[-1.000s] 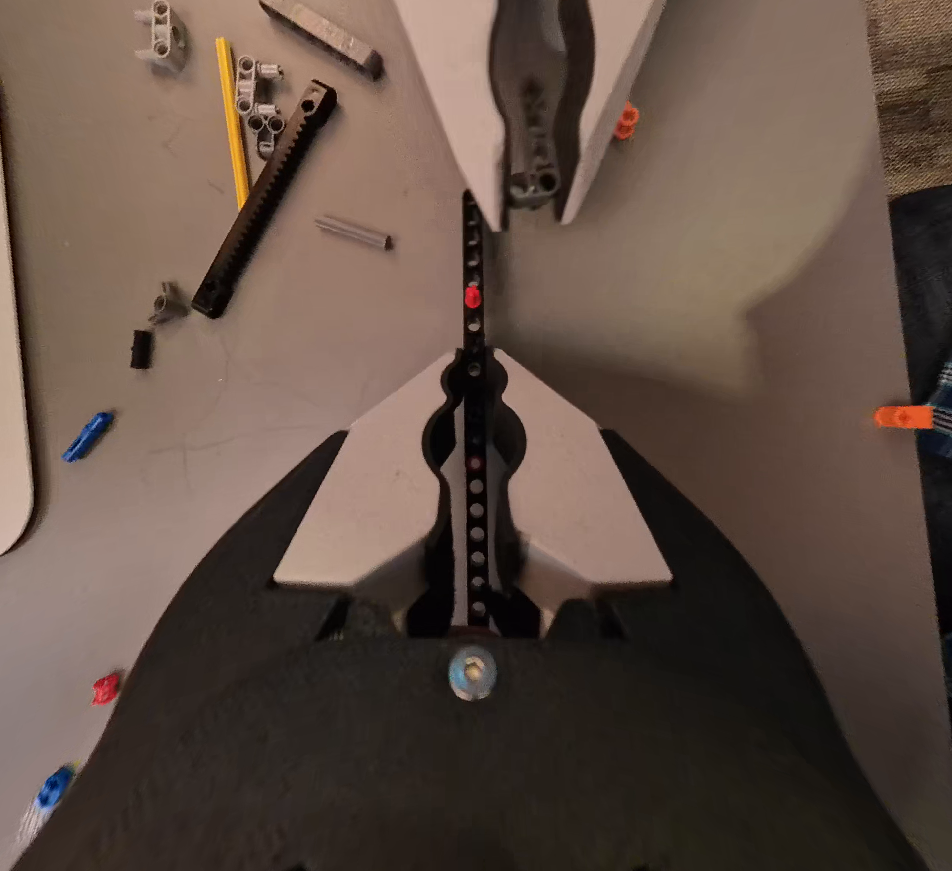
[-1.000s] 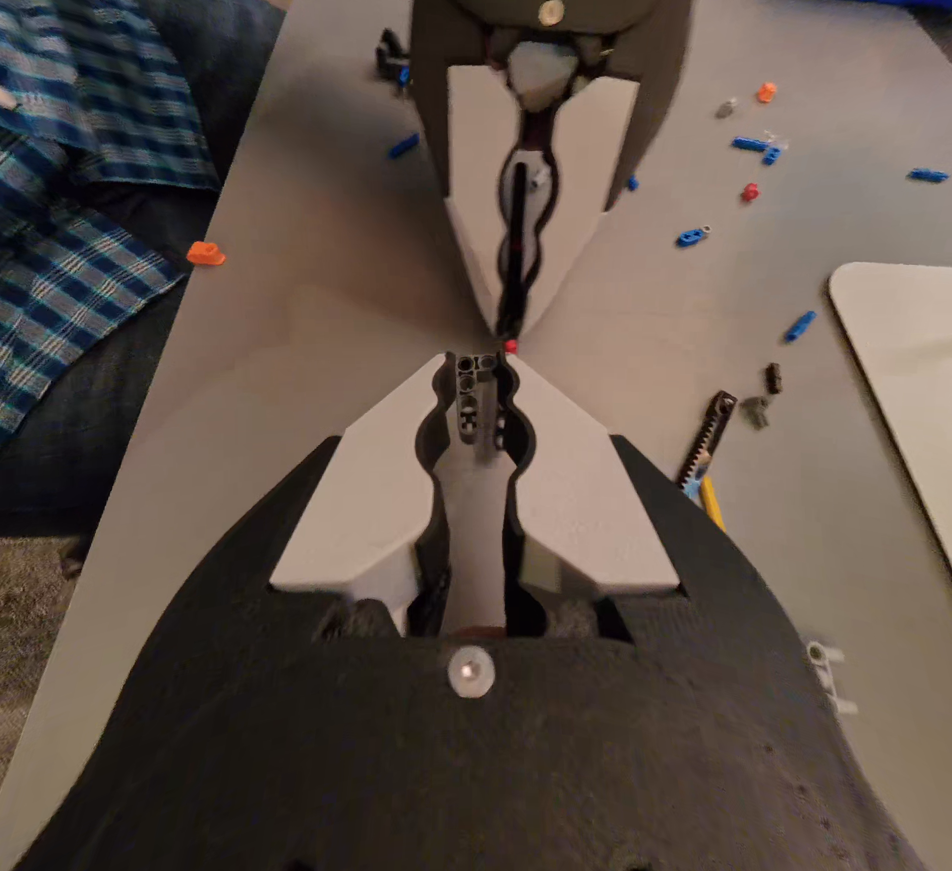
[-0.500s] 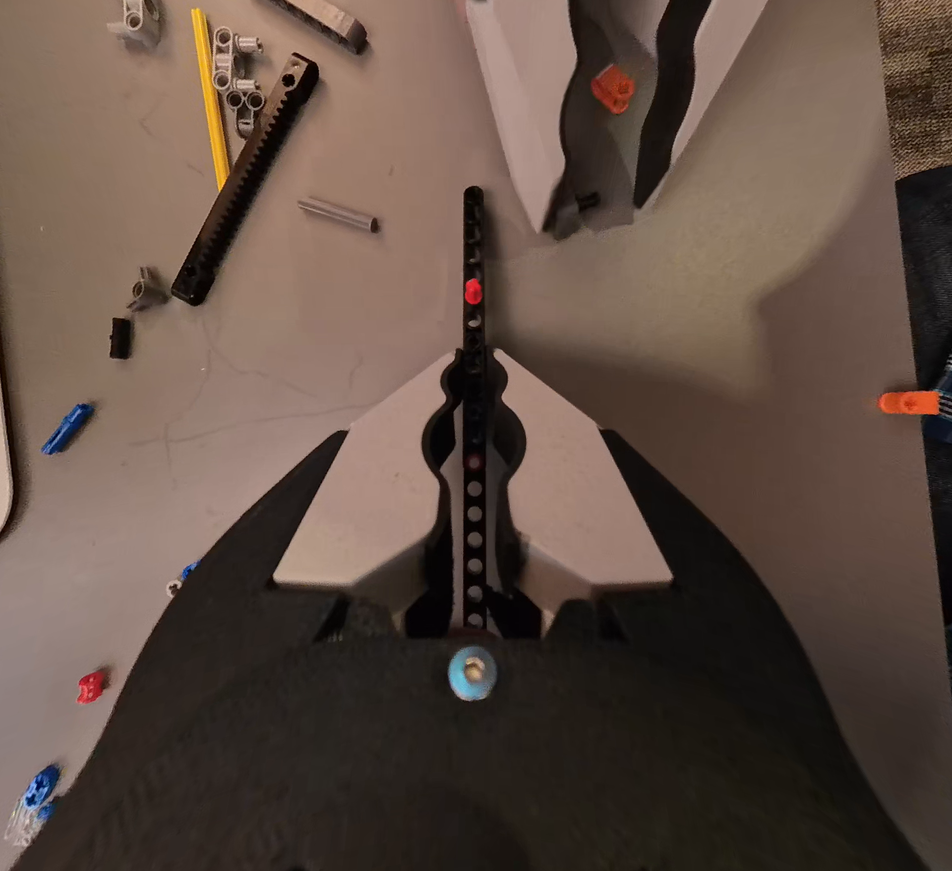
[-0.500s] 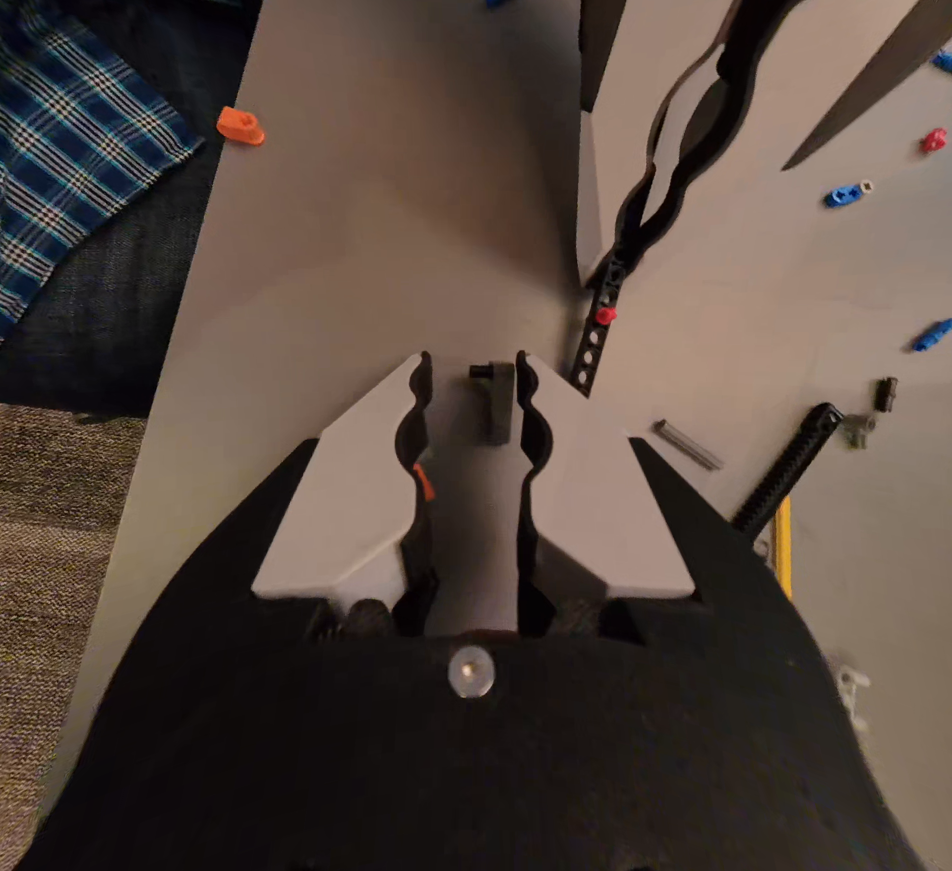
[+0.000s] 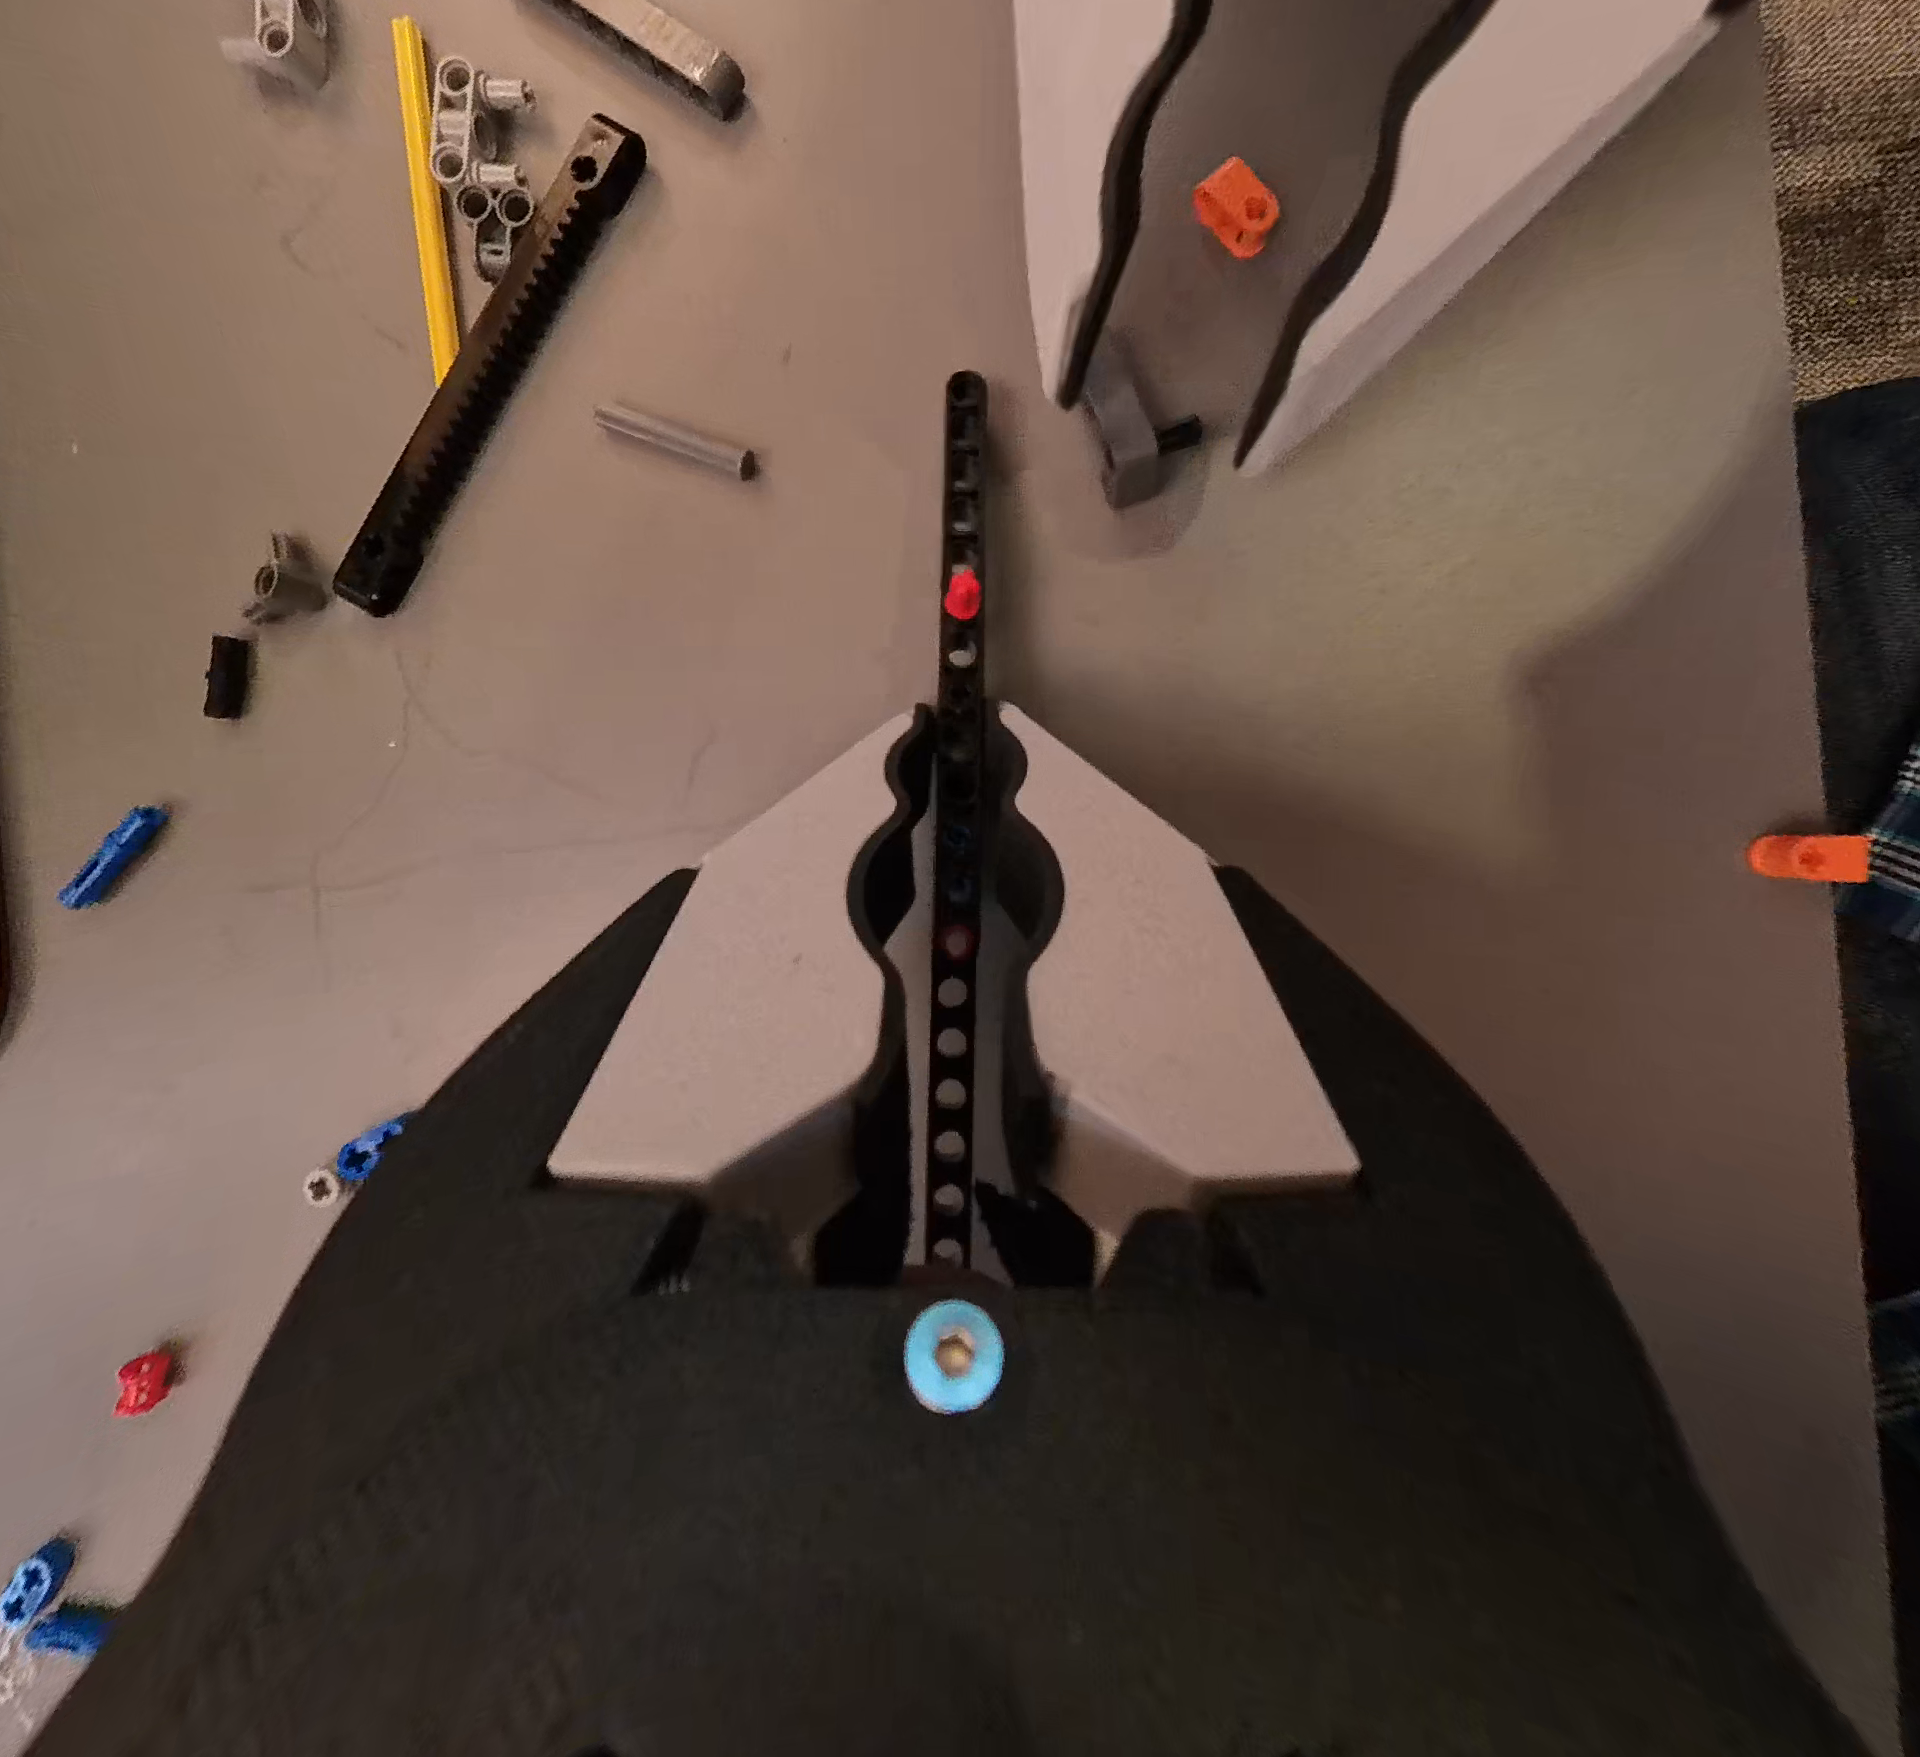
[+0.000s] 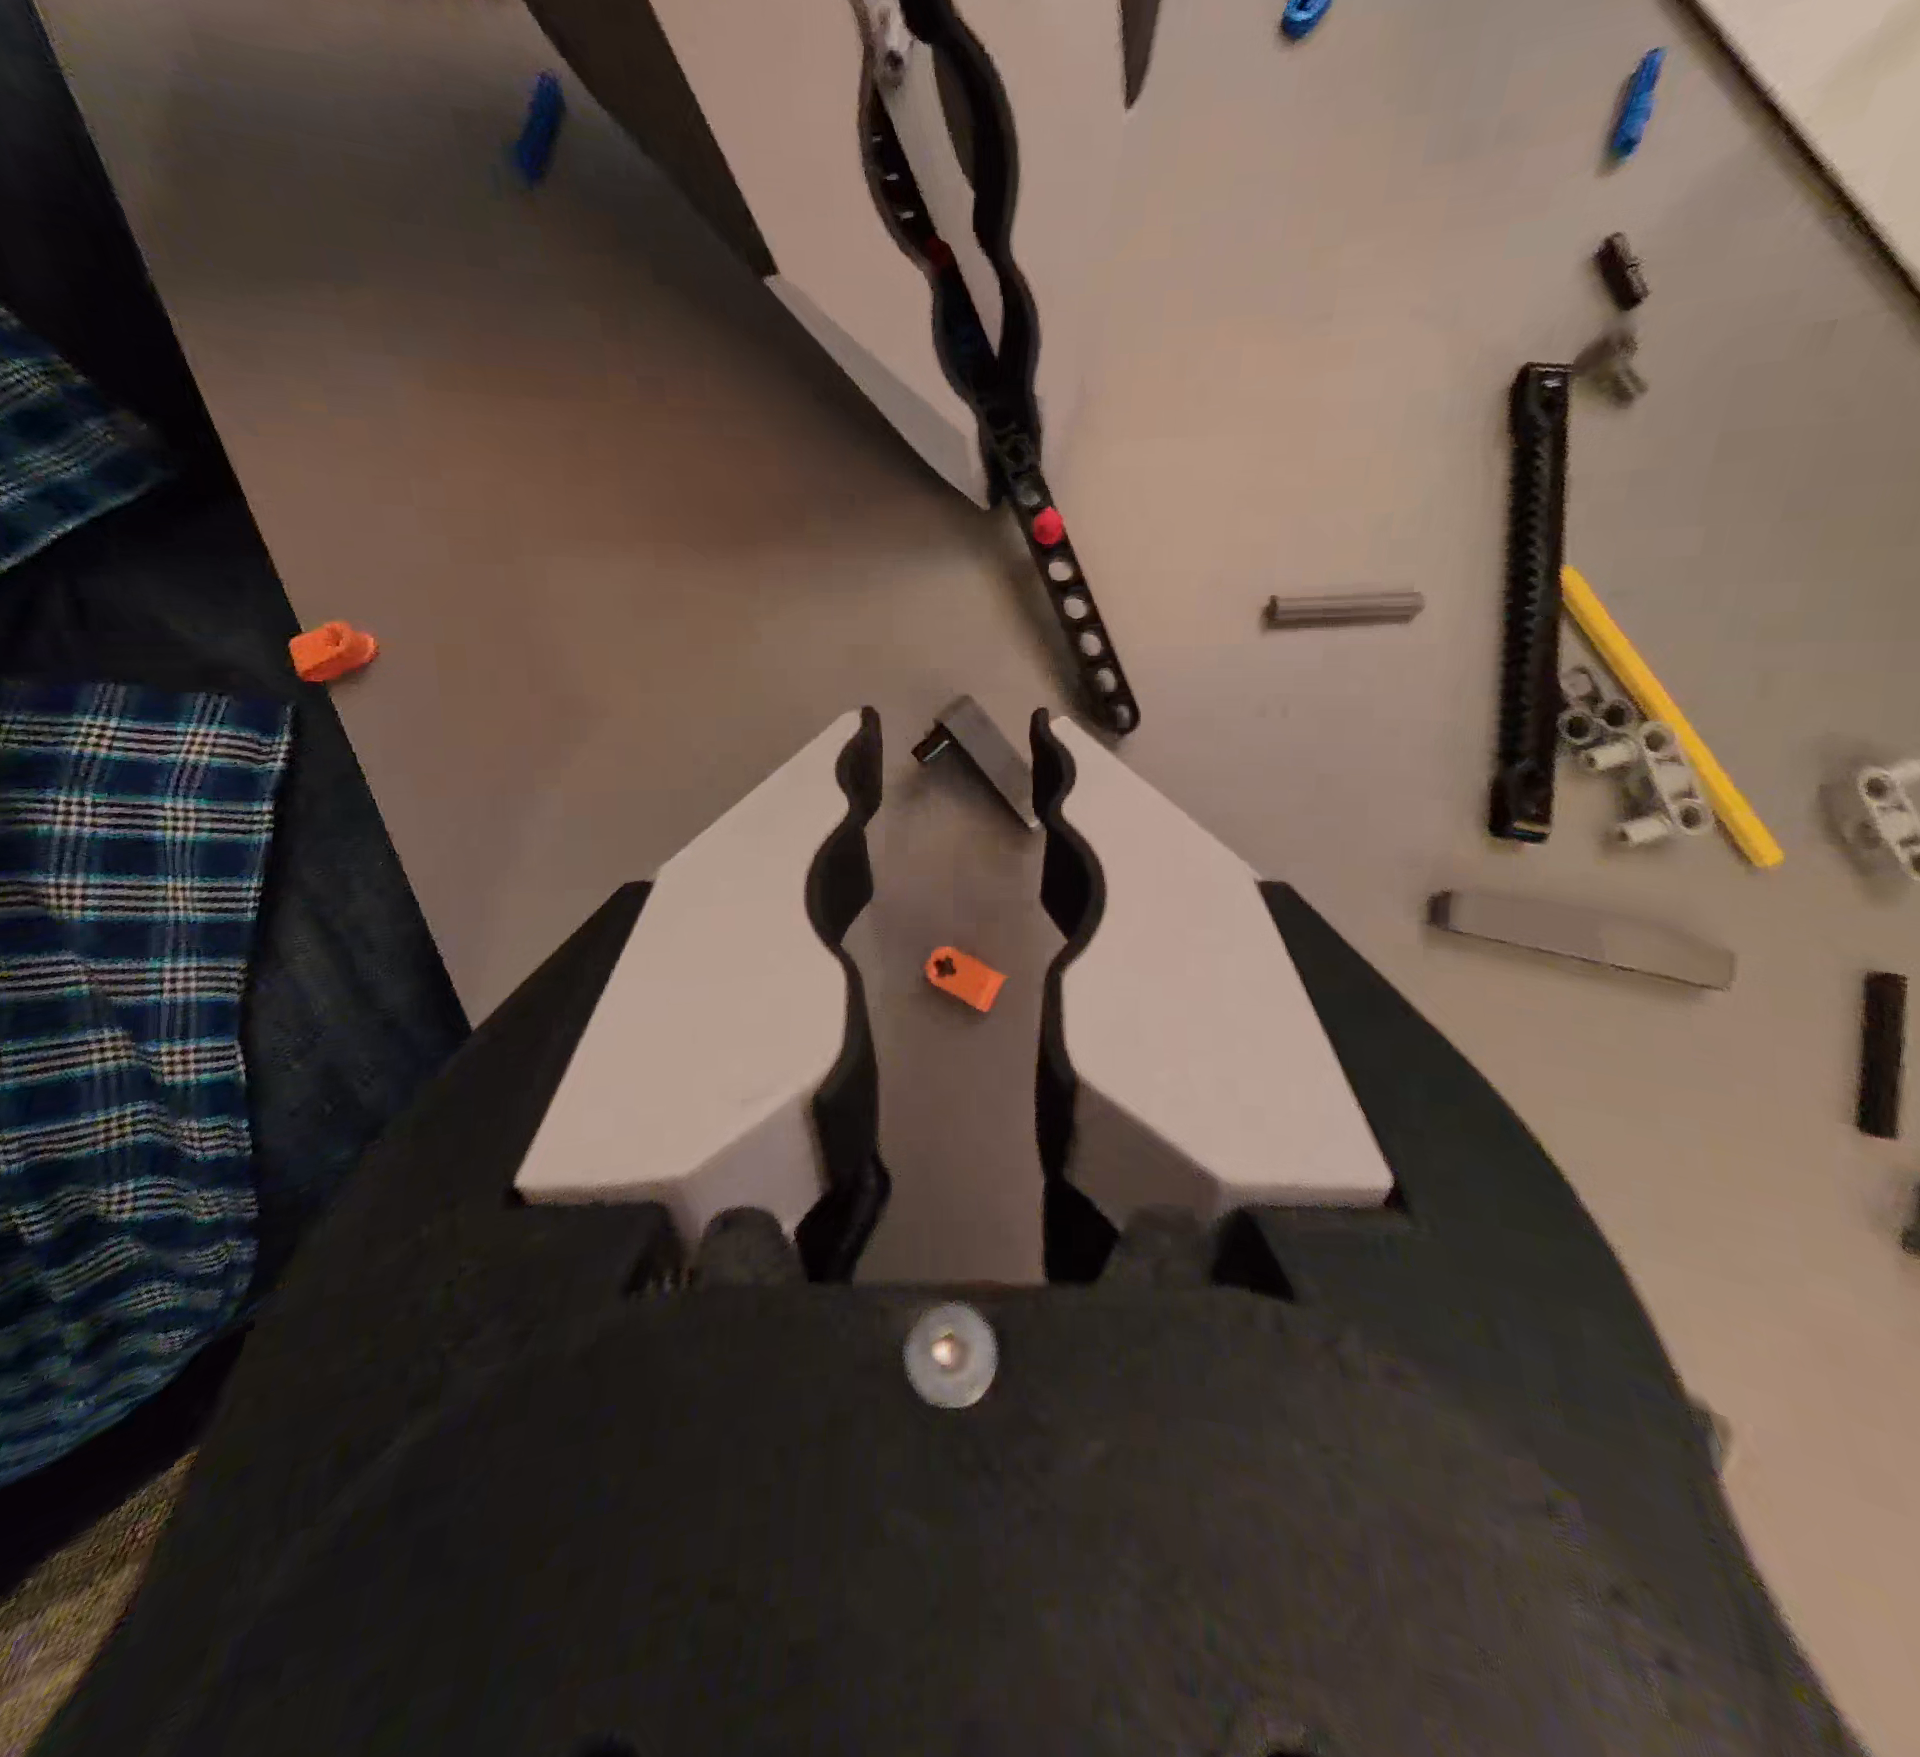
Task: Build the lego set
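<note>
My left gripper (image 5: 961, 720) is shut on a long black beam with holes (image 5: 961, 502) that sticks out forward past its tips. A red pin (image 5: 961, 592) sits in the beam. My right gripper (image 6: 954, 736) is open. A small grey piece with a black pin (image 6: 982, 757) lies between its fingertips, against the right one. It also shows in the left wrist view (image 5: 1132, 445), just right of the beam's far end. A small orange piece (image 6: 964, 978) lies on the table between the right gripper's fingers. The beam (image 6: 1081, 616) and the left gripper (image 6: 987, 460) show ahead in the right wrist view.
Left of the beam lie a black toothed rack (image 5: 488, 367), a yellow axle (image 5: 426, 201), a grey beam (image 5: 613, 14), a short grey axle (image 5: 675, 443) and small grey, blue and red connectors. Another orange piece (image 5: 1808, 858) sits at the table's right edge. A white board (image 6: 1808, 24) lies nearby. The grippers' ends are close to 6 cm from one another.
My right gripper was shut on the grey piece at the beam's far end. It has opened, let the piece go, and swung off to the side. My left gripper still holds the beam.
</note>
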Demonstrator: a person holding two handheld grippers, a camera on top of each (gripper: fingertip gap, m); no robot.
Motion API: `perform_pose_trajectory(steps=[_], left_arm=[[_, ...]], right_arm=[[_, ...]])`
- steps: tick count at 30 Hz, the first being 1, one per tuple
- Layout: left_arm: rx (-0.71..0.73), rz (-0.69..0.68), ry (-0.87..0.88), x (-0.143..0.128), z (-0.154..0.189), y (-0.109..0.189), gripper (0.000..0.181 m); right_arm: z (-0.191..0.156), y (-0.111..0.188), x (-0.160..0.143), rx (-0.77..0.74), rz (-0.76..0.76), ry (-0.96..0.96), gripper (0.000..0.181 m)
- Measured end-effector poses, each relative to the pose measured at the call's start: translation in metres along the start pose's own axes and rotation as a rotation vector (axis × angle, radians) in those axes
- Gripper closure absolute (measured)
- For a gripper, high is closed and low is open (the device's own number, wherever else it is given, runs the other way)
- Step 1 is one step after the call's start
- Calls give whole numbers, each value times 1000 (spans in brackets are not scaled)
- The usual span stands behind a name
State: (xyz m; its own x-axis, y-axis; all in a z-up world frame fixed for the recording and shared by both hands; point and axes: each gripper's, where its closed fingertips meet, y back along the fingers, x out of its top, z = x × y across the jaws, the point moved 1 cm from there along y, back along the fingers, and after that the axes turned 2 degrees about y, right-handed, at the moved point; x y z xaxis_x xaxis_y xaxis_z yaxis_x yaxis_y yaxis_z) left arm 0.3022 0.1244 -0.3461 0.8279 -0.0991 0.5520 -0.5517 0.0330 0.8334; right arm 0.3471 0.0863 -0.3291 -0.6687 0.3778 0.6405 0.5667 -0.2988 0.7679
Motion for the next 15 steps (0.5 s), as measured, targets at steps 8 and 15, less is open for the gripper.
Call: perform_pose_trajectory(steps=[8,15], left_arm=[[-25,2,21,0,-1,0,165],[-15,19,30,0,1,0,151]], right_arm=[[3,-11,-9,-20,-77,64,163],[-2,2,4,-12,61,143,165]])
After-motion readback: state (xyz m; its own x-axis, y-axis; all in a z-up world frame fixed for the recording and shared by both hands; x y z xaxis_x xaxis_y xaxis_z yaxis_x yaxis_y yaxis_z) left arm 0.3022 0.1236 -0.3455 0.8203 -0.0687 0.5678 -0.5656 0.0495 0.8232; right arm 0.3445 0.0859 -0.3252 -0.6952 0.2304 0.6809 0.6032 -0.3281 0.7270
